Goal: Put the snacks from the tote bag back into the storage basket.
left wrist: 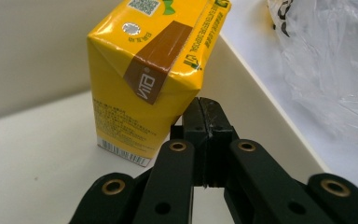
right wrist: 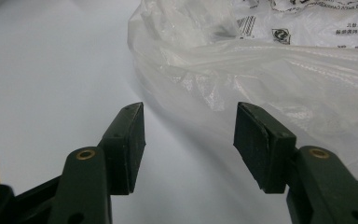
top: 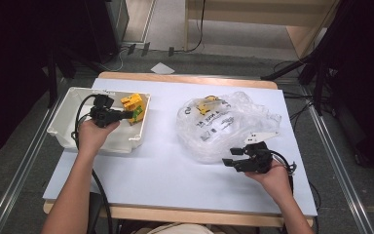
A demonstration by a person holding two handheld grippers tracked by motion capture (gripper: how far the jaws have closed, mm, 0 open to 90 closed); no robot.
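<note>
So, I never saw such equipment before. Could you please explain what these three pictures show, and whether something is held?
A person sits at a table covered with a pale sheet and holds a black two-jaw tool in each hand. One picture comes from a camera above, looking down. The other two come from small cameras riding on each tool, looking along its jaws.

On the table stand a white bin and a crumpled clear plastic bag. Yellow drink cartons lie in the bin, and another yellow one shows through the bag.

The left tool is inside the bin, jaws shut on nothing, tips right beside a yellow carton. The right tool stands open just before the bag, holding nothing.
</note>
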